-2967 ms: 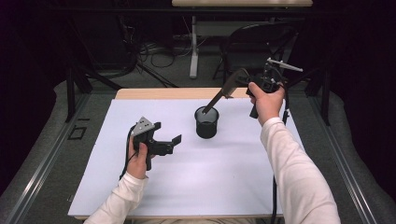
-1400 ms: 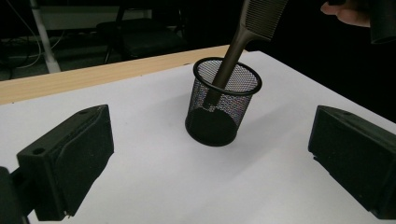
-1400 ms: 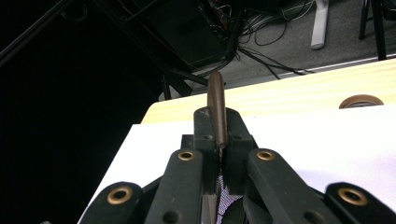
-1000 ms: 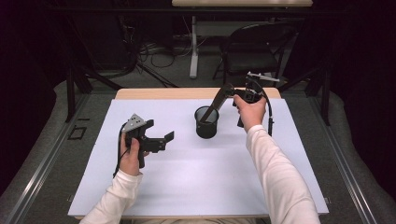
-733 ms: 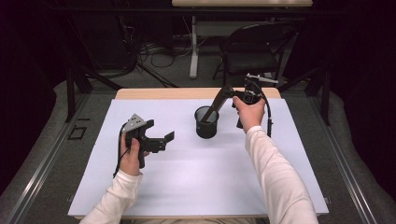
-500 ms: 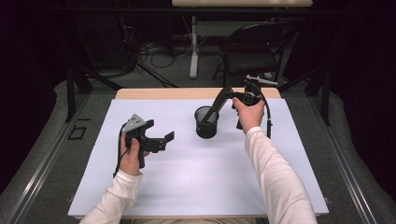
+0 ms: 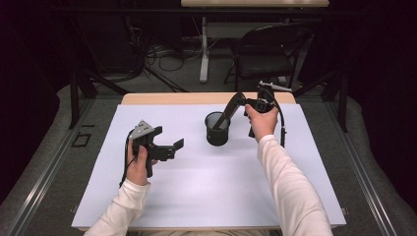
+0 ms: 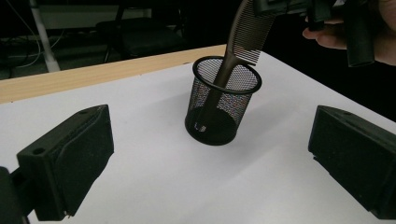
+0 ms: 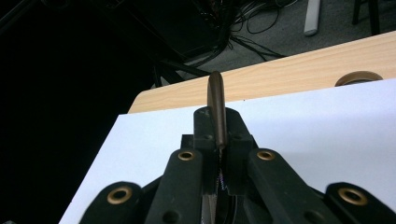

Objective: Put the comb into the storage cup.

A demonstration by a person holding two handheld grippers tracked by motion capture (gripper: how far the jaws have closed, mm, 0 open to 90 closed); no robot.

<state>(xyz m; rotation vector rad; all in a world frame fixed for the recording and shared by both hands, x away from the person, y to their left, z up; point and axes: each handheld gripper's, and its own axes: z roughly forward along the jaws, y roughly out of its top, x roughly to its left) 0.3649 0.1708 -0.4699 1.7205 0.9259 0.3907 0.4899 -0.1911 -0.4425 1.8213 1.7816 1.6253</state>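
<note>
the counter [image 7: 162, 206], covered by a white sheet, carries one container: a black wire-mesh cup [image 7: 217, 129] standing upright near the counter's far edge, a little right of centre. everything else is placed against that cup.

the right gripper [image 7: 255, 103] sits above and to the right of the cup, its fingers clenched on the toothed end of a dark comb [image 7: 228, 110]. the comb slants down and leftward, and its narrow handle end is already inside the cup's rim [image 8: 227, 88], seemingly close to the cup's floor, though the mesh hides whether it touches.

the step in hand looks like lowering the comb into the cup. to do it well, i would ease the handle down along the inside wall nearest the gripper, keeping the slant gentle so the comb does not lever against the rim and tip the light cup. letting go should wait until the handle end rests on the bottom; released early, the comb may drop, rattle the cup or tilt it over.

the left gripper [image 7: 169, 147] rests well to the left of the cup and nearer the person, its fingers [image 8: 70, 161] released and wide apart, holding nothing. it could steady the cup if it starts to slide.

inside the cup there is the comb's handle and nothing else that i can see.
</note>
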